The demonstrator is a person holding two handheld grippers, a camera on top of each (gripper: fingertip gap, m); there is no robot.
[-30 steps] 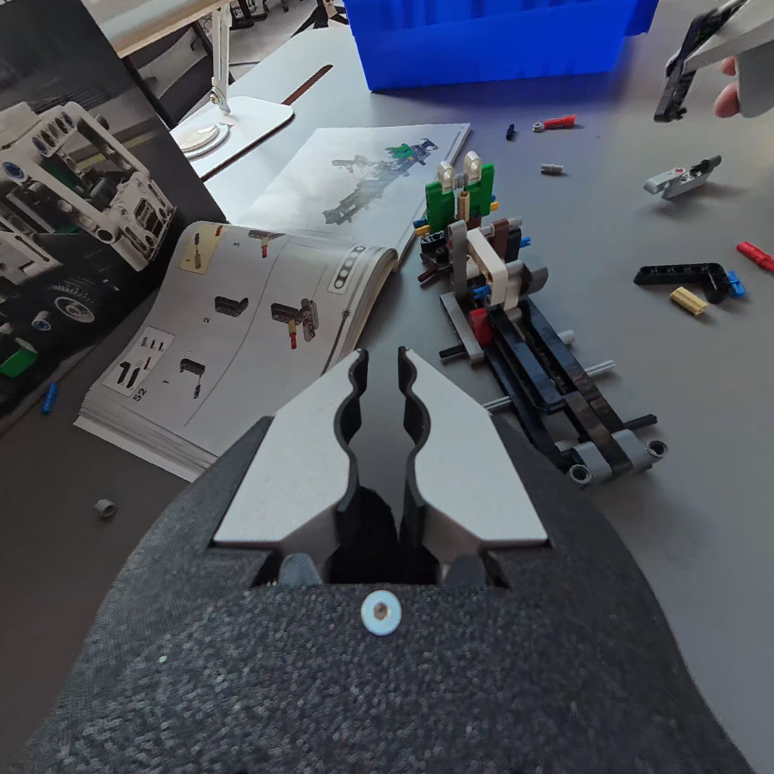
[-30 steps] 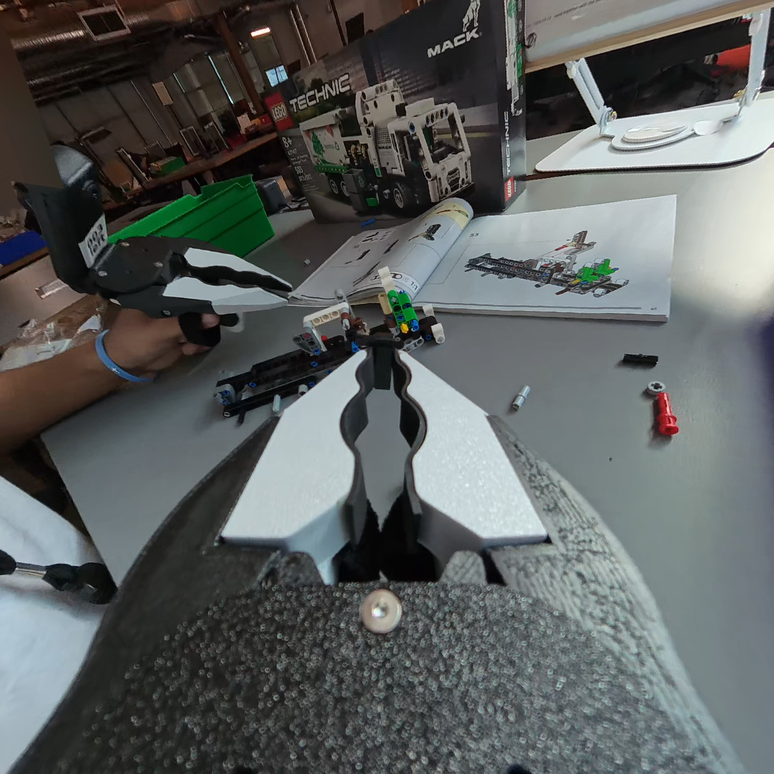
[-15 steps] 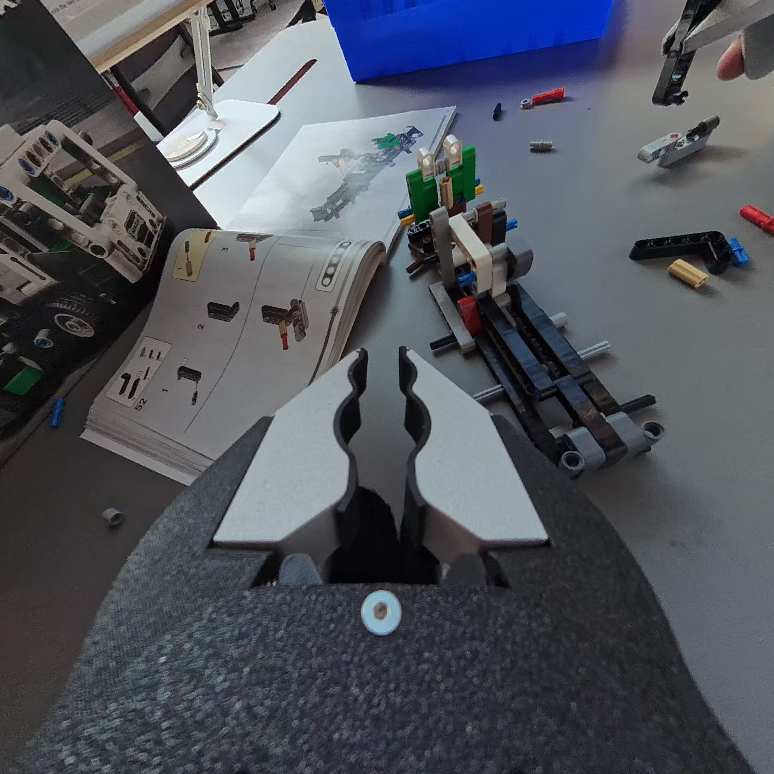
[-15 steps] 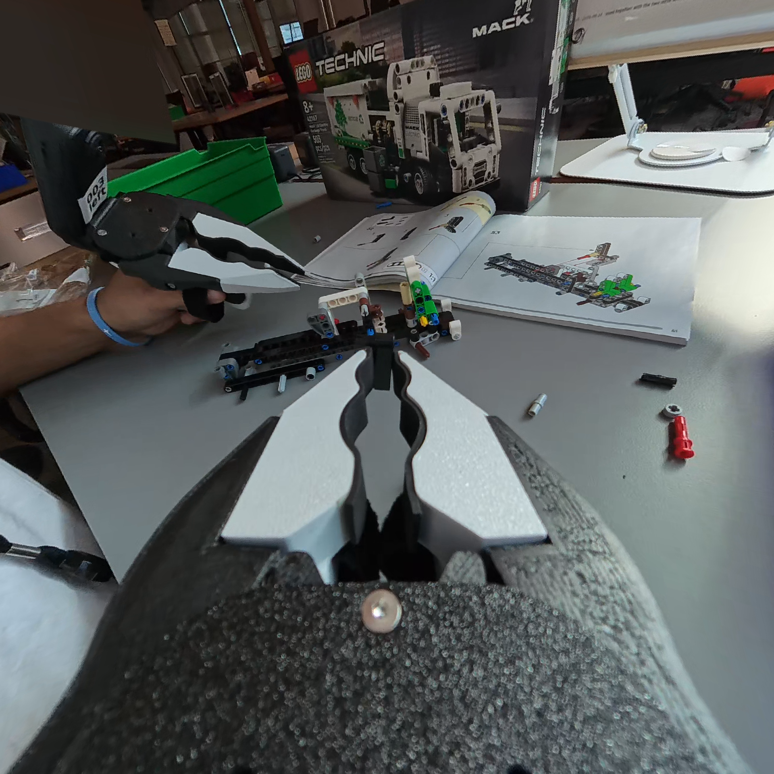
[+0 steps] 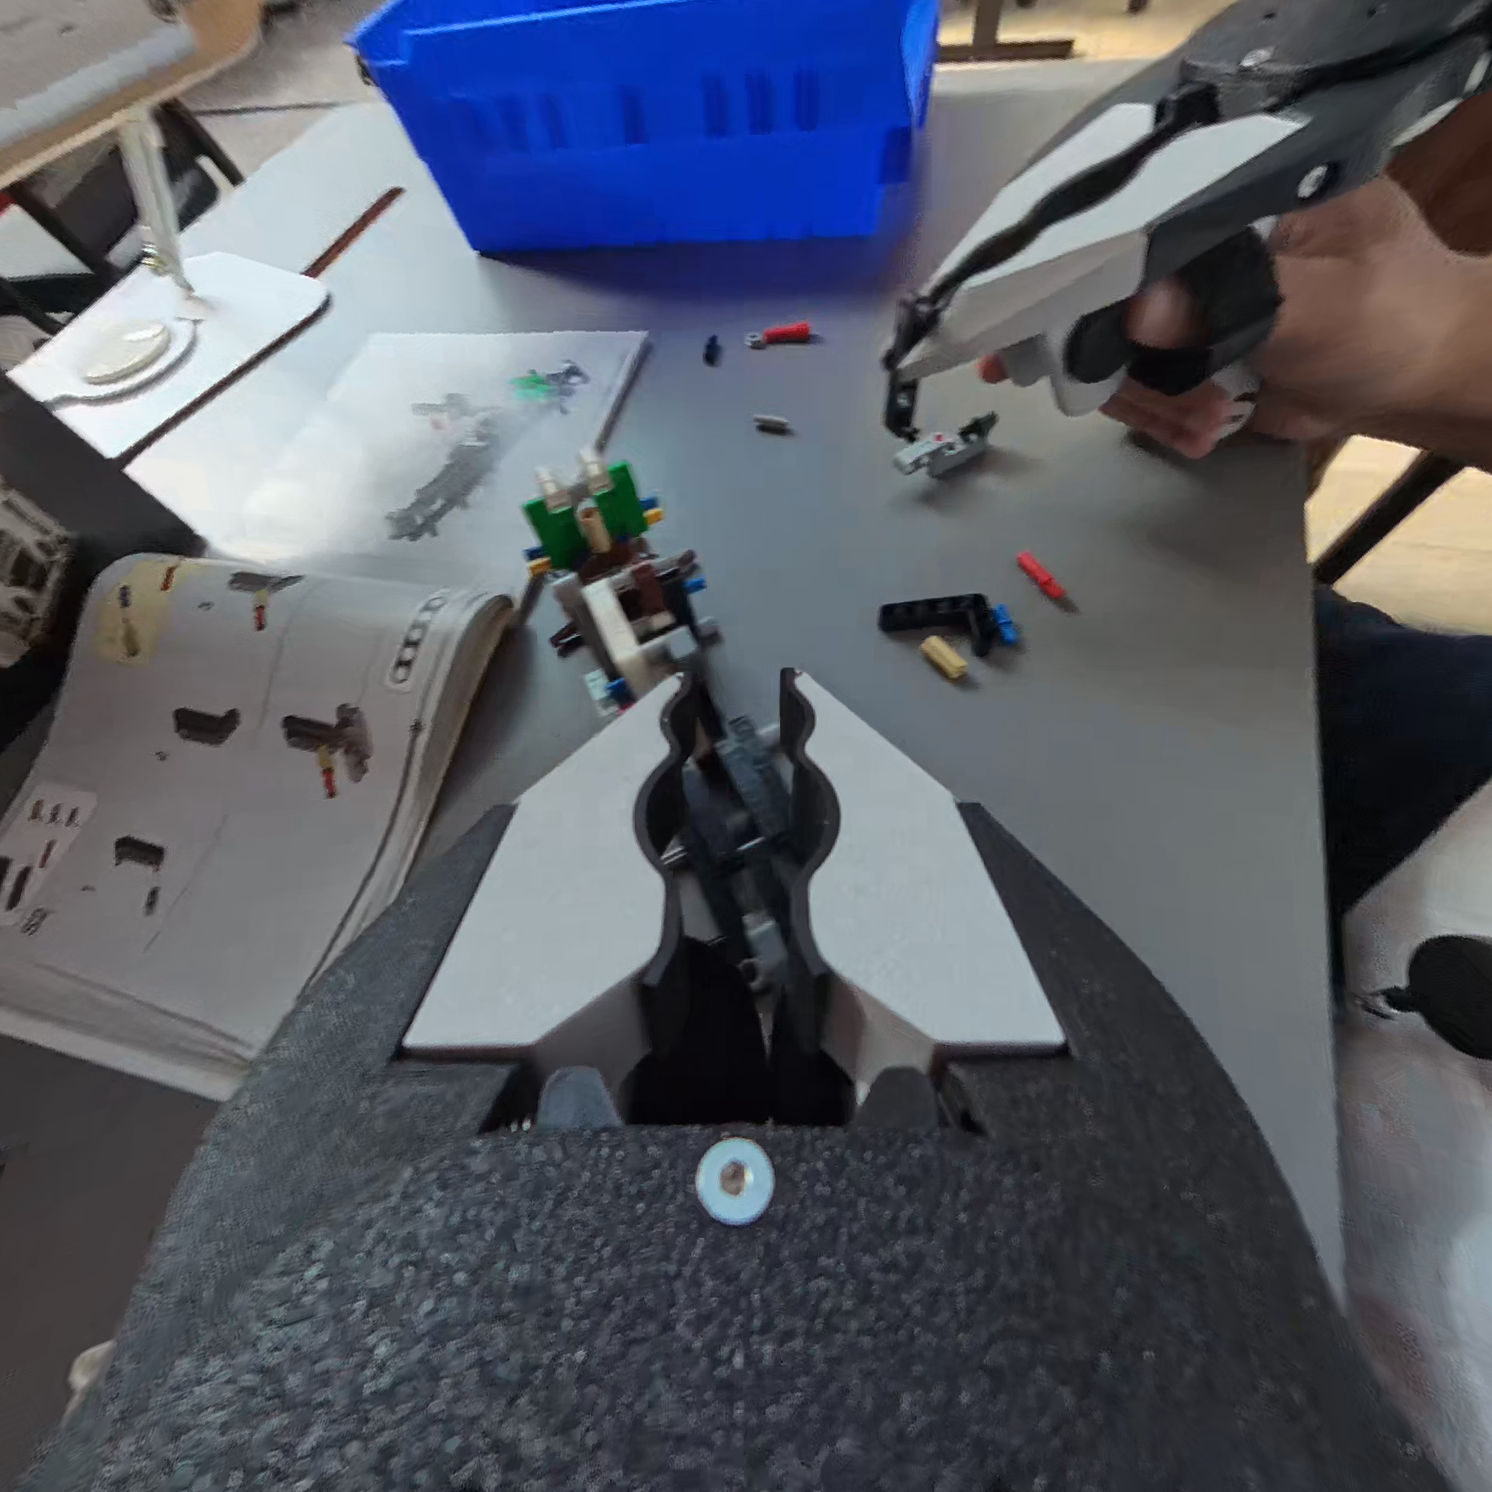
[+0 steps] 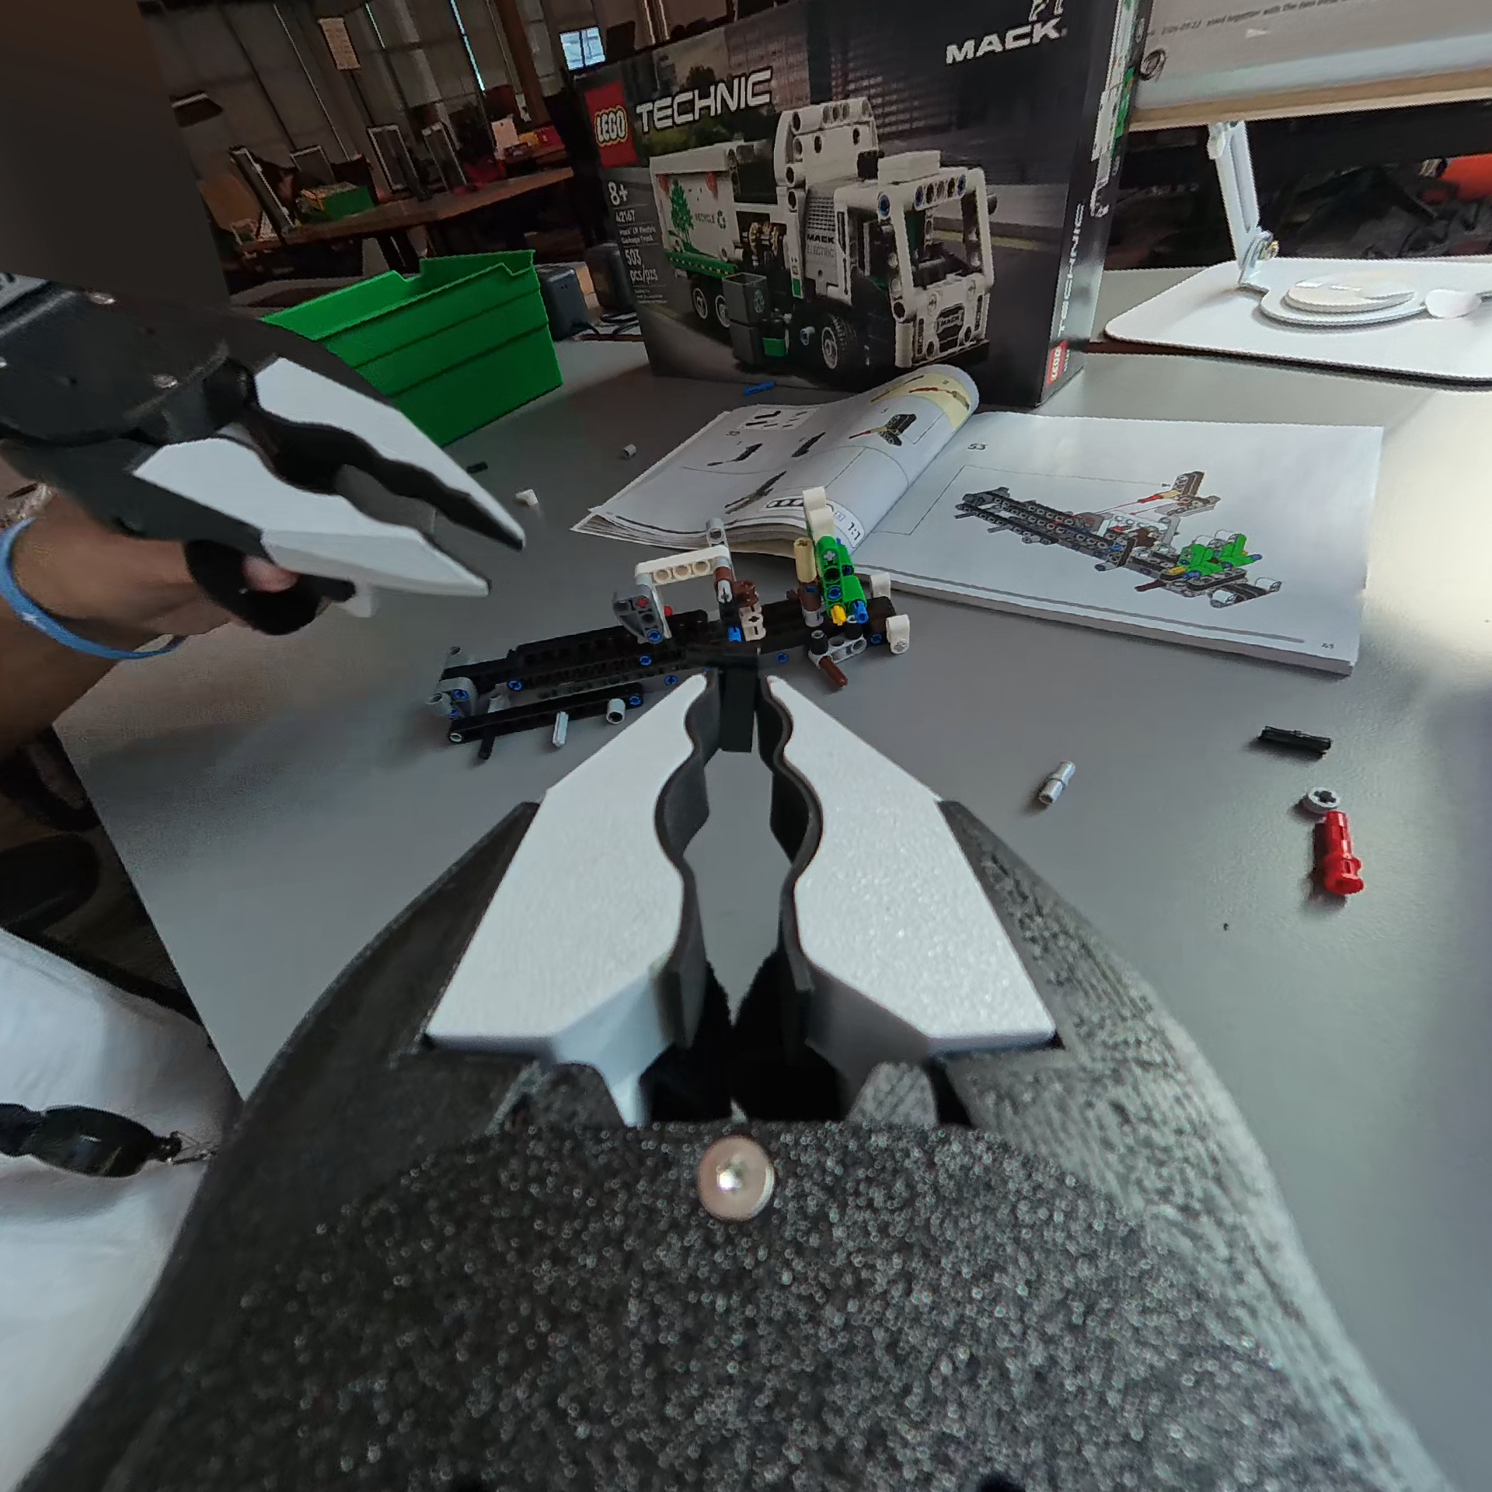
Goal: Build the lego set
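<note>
Black beam (image 6: 735, 714) between right gripper (image 6: 735, 686) fingers (image 6: 613, 848)

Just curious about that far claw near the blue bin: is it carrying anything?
Yes, the right claw pinches a small black piece at its tips, hanging just above a grey piece on the table.

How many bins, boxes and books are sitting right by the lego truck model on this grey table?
Blue plastic storage bin: 1
Green plastic storage bin: 1
Dark cardboard lego set box: 1
Open white paper instruction booklet: 1
Total: 4
</note>
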